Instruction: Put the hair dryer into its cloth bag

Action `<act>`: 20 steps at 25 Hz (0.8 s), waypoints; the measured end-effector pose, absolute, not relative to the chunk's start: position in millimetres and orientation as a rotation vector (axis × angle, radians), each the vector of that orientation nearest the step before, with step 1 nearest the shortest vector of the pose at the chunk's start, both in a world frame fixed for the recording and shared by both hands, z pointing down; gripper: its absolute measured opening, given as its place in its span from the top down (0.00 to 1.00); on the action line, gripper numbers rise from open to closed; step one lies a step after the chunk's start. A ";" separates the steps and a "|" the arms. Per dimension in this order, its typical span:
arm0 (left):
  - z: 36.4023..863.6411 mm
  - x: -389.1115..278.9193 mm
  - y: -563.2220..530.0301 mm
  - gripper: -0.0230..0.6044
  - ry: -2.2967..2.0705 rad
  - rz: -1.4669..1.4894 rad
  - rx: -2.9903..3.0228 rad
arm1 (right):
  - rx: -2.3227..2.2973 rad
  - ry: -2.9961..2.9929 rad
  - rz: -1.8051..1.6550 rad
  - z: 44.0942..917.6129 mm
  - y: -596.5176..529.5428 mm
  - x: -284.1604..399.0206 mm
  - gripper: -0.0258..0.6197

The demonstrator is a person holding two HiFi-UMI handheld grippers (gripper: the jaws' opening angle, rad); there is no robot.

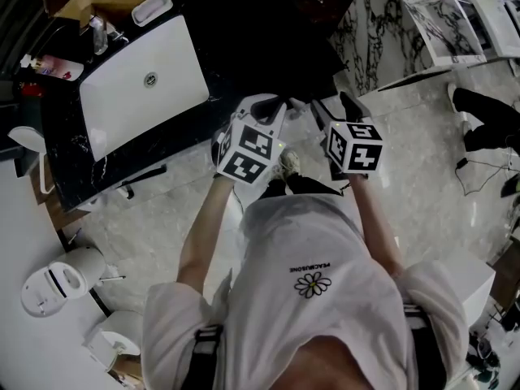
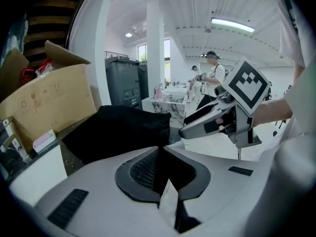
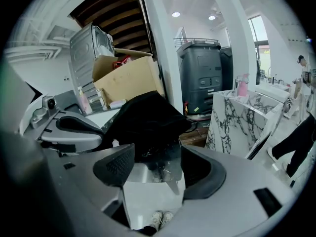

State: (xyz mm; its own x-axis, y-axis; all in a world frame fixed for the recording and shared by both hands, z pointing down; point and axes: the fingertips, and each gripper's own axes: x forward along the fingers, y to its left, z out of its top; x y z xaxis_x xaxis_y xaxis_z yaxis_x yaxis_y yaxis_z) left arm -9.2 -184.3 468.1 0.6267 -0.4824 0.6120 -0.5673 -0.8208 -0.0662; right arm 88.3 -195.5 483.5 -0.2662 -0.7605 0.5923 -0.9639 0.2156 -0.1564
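The left gripper (image 2: 160, 151) is clamping shut, apparently on the near edge of the bag (image 2: 118, 132) at the counter (image 1: 57, 128) corner, likely steadying its mouth. The right gripper (image 3: 153, 157) is hovering open and empty just before it. The dryer is showing in no view.

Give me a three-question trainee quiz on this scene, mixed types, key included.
1. True or false: the jaws of the right hand-held gripper stand apart.
2. What colour is the cloth bag? A white, B black, C red.
3. Which one has its jaws together?

Key: 1 true. 2 B. 3 the left hand-held gripper.
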 end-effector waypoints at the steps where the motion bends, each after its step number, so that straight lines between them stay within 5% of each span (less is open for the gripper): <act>1: 464.2 -10.3 -185.1 0.93 -0.897 0.942 2.709 | 1.602 -2.115 0.707 479.9 -196.6 88.4 0.51; 8: 389.3 -9.8 -190.7 0.77 -0.925 0.630 2.747 | 1.620 -2.260 0.544 415.7 -223.9 81.2 0.51; 20: 259.6 -71.8 -237.3 0.92 -1.618 -0.098 2.595 | 1.623 -2.643 0.170 269.1 -257.1 31.9 0.51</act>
State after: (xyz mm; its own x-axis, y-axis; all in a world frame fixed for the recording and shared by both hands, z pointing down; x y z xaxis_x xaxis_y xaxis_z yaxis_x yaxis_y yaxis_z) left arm -71.8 -237.3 259.6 0.4393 -0.8983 -0.0107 -0.8930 -0.4380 0.1032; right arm 31.9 -257.1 269.1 -0.4539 -0.8868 0.0871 -0.8906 0.4485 -0.0746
